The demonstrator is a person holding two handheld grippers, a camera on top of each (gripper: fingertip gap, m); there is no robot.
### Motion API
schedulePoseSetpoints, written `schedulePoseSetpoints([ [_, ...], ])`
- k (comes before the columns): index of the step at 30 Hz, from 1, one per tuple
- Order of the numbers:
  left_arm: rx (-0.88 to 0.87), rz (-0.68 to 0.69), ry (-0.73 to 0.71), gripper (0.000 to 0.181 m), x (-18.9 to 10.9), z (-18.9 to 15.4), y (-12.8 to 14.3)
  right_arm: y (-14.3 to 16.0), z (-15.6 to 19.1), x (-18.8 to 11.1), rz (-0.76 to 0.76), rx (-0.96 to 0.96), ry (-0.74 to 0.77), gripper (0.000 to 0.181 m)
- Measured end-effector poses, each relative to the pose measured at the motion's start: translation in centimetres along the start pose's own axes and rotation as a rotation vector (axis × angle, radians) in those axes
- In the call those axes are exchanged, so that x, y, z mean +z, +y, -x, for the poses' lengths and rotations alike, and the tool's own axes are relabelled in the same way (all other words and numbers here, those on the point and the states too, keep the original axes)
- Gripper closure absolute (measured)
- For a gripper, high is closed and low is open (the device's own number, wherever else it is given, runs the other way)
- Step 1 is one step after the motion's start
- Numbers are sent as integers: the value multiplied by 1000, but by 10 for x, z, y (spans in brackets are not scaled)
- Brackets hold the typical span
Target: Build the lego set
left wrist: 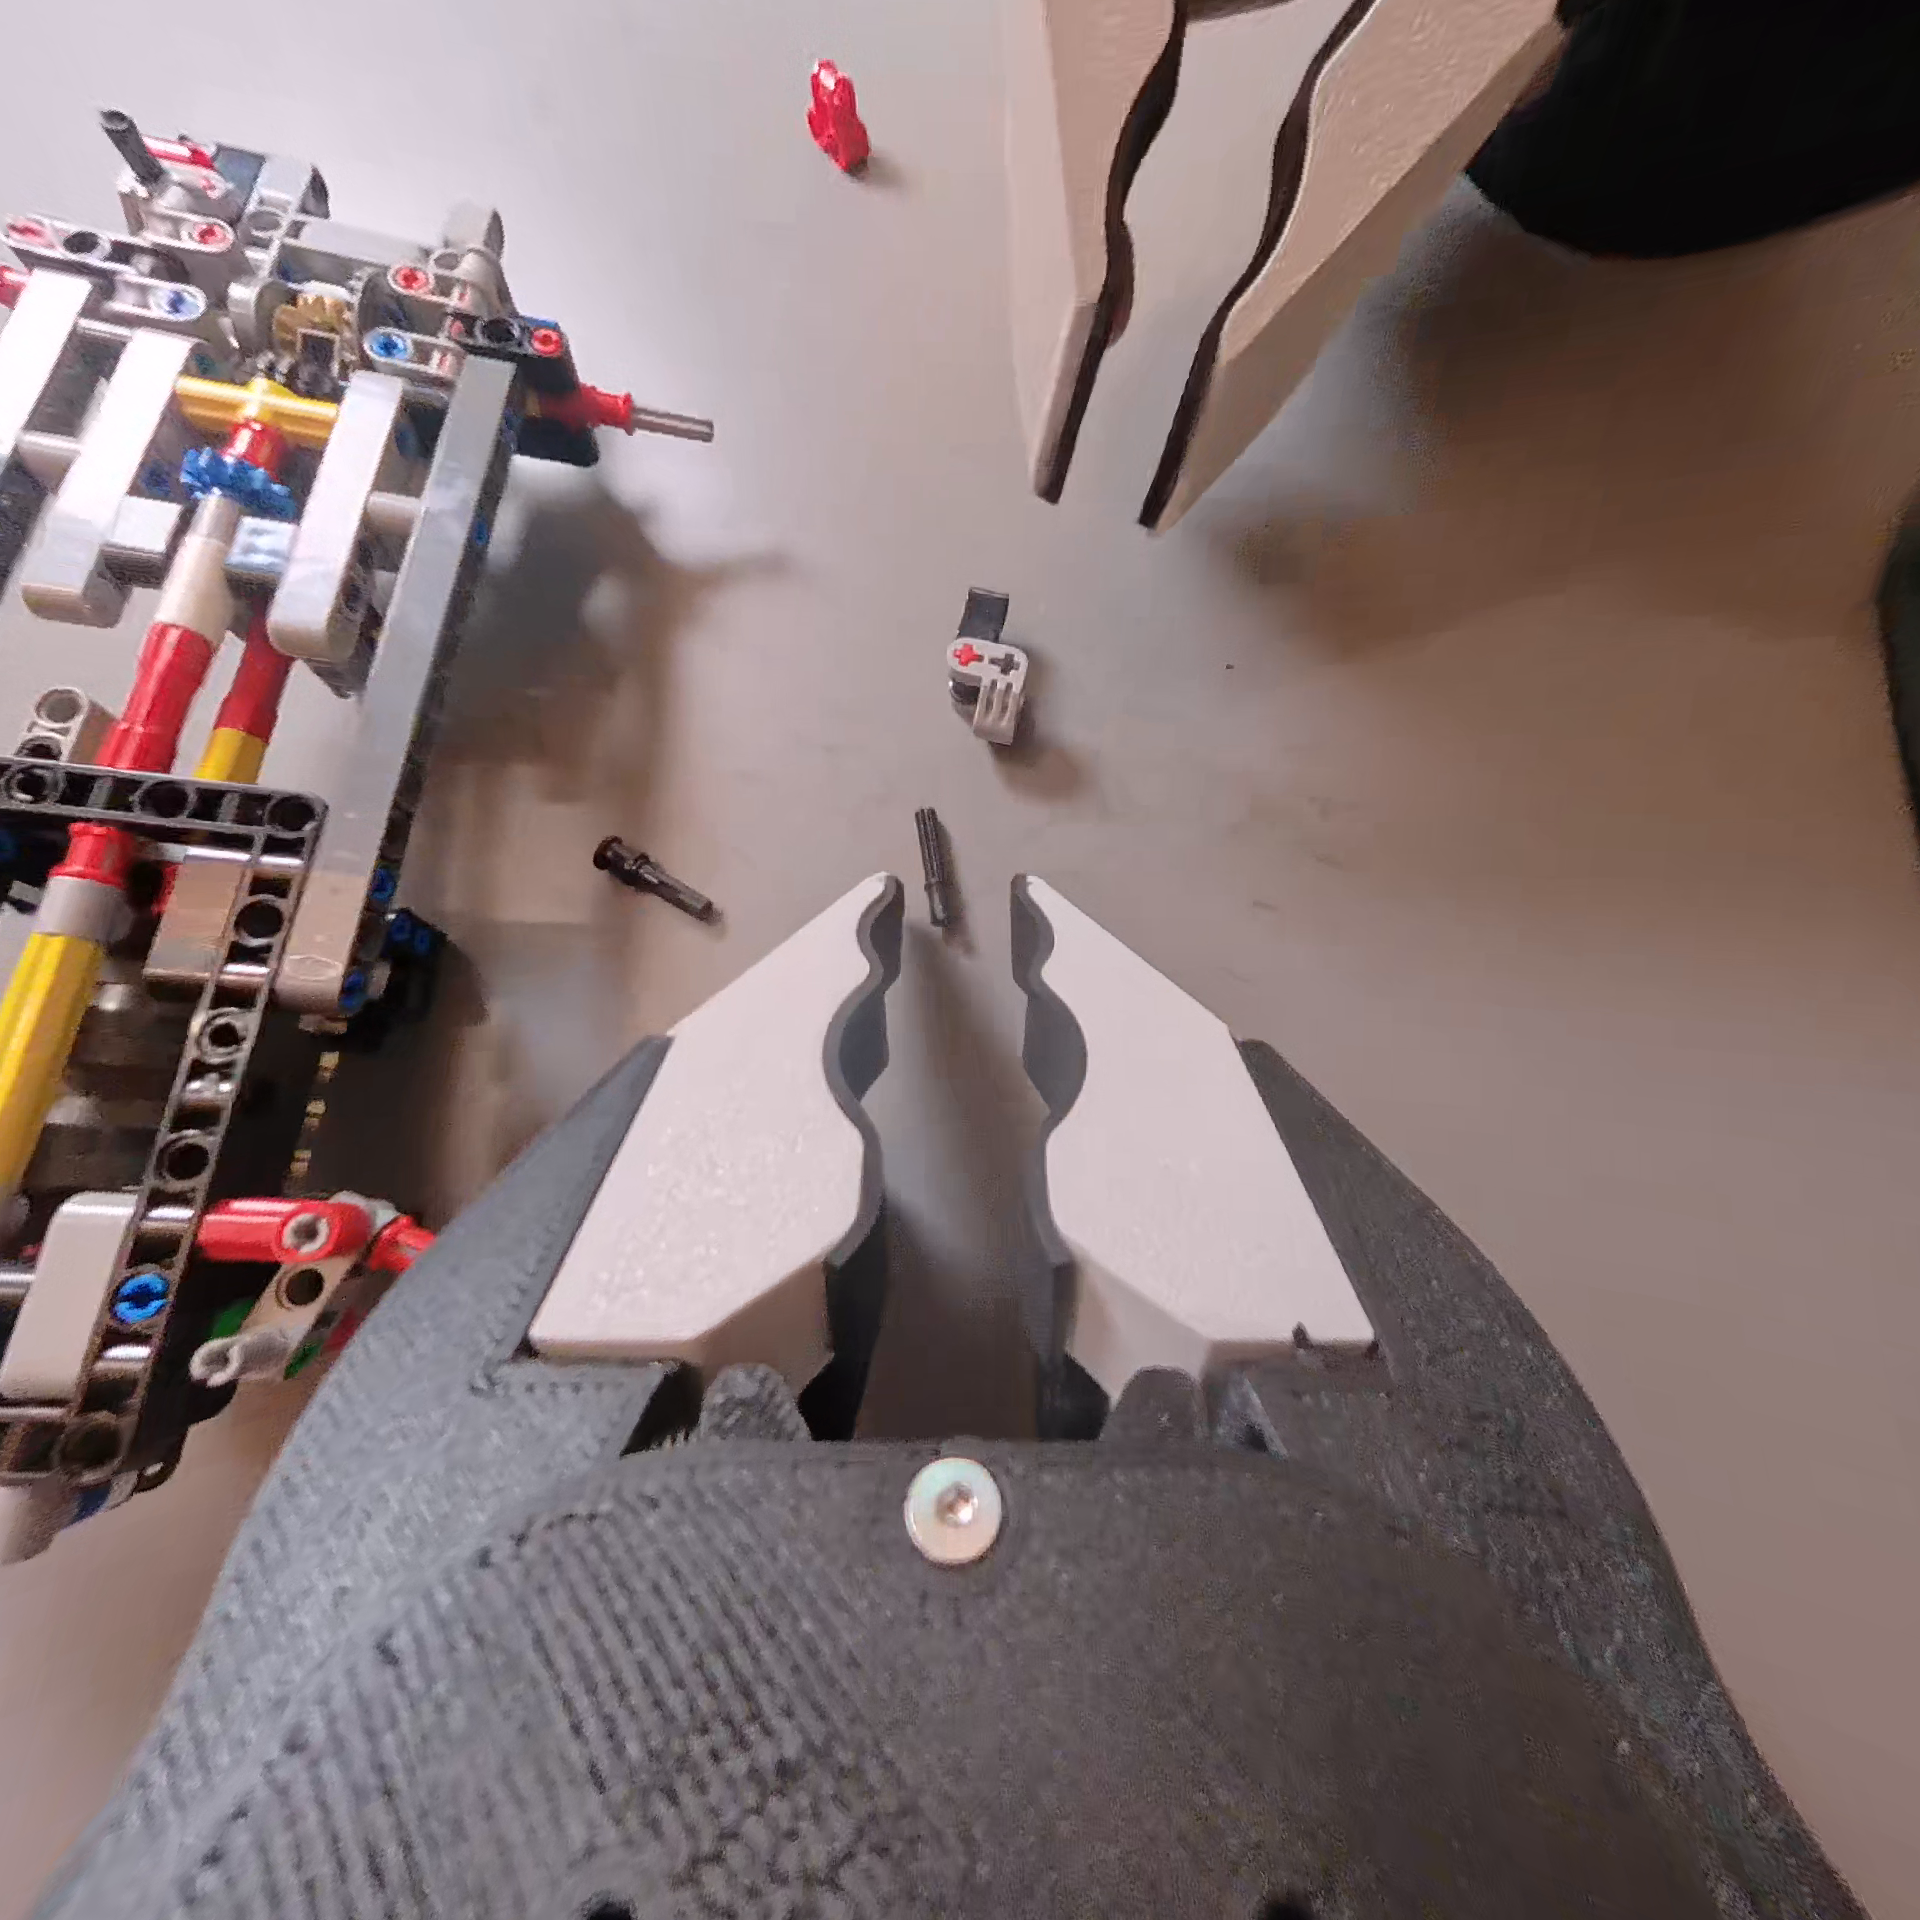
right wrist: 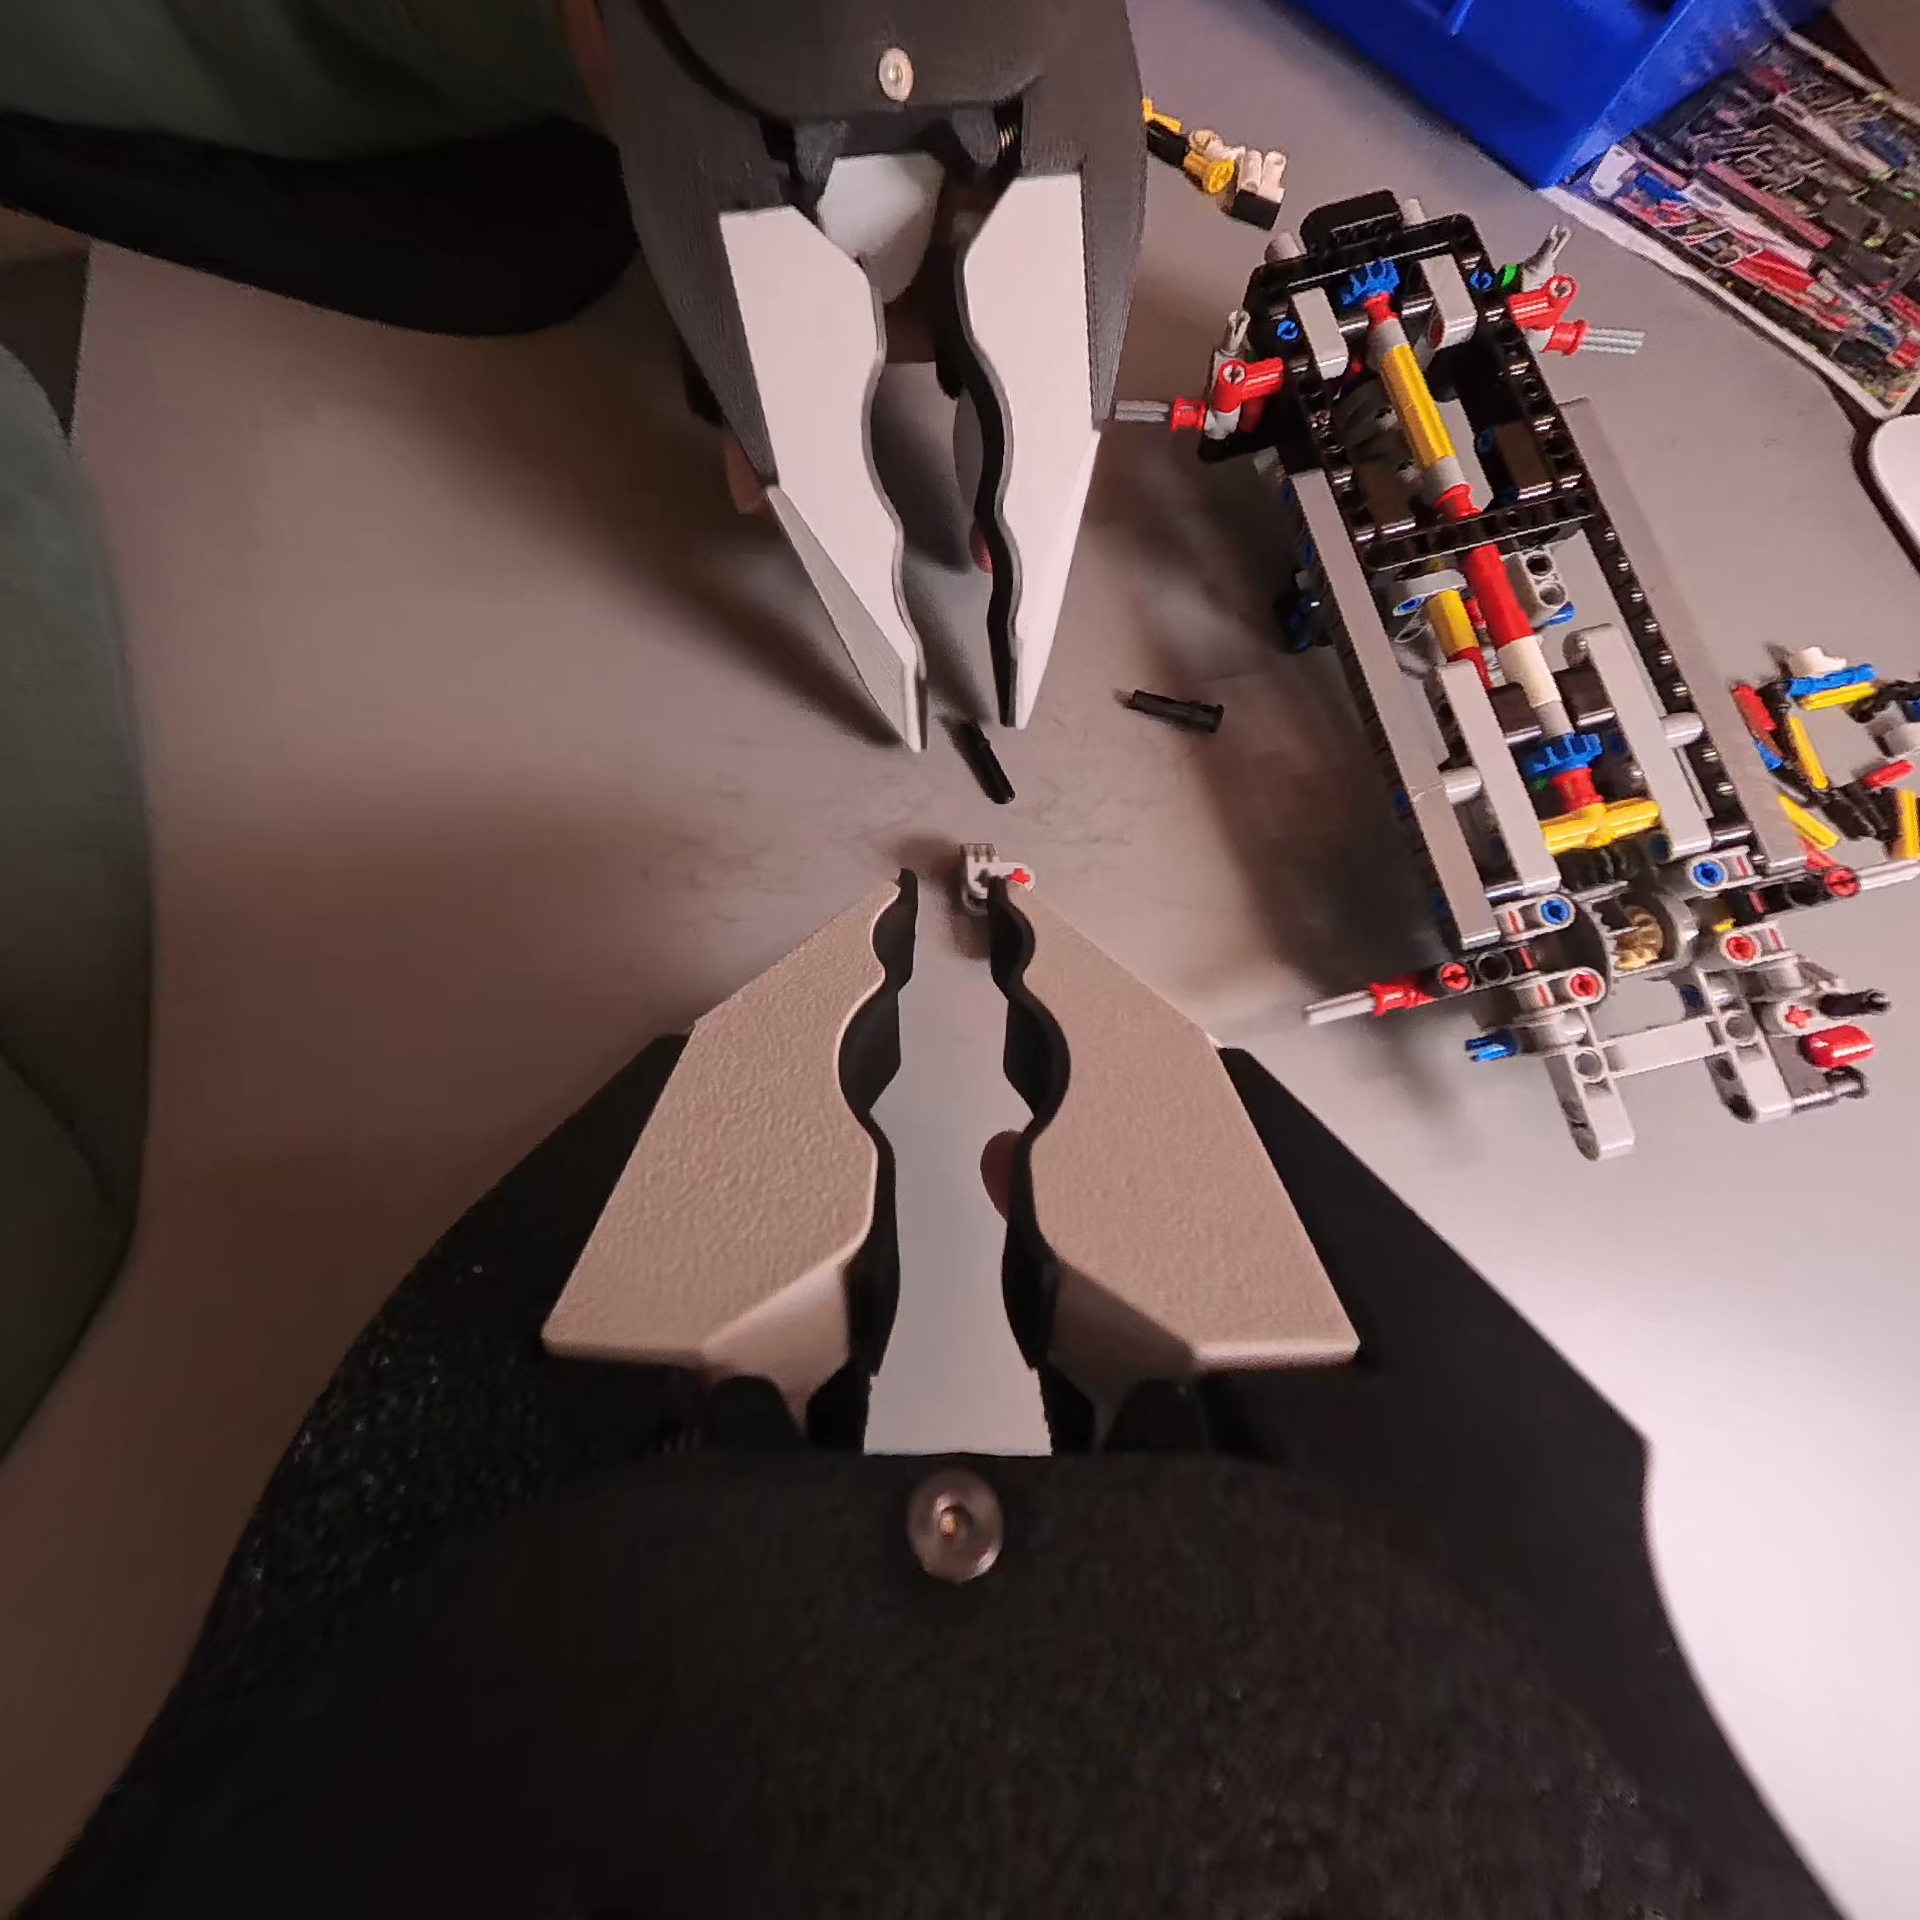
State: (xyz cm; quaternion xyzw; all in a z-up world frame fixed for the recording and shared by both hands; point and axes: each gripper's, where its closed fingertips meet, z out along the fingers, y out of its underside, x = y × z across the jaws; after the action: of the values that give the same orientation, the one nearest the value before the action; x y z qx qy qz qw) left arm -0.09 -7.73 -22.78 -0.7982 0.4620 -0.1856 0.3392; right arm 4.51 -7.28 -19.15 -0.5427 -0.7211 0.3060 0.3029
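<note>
- Our left gripper [left wrist: 954, 883] hovers with jaws parted, empty, around a small black plastic pin [left wrist: 934, 868] on the grey worktop [left wrist: 1455, 935].
- Our right gripper [right wrist: 954, 888], jaws slightly apart, holds nothing, beside a small grey connector piece [right wrist: 982, 878].
- The long multicoloured lego chassis [right wrist: 1507, 644] lies well aside.

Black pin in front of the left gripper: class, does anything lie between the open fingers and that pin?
Nothing visible does. The black pin lies on bare table just ahead of the left gripper, whose jaws stand open. The grey connector lies beyond it.
</note>
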Motion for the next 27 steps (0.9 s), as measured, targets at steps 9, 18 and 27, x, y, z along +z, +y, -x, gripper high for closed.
schedulePoseSetpoints([
  [9, -68, -75, 88, 178, 3, -13, -15, -18, -2, -1, -167, -90, 58, 173],
  [18, -344, -274, 349, 179, -14, -30, -49, -20, 12, 9, -123, -458, 185, 181],
  [27, -403, -731, 325, 167, -66, -4, -97, -71, -13, -35, -655, 275, -17, 181],
])
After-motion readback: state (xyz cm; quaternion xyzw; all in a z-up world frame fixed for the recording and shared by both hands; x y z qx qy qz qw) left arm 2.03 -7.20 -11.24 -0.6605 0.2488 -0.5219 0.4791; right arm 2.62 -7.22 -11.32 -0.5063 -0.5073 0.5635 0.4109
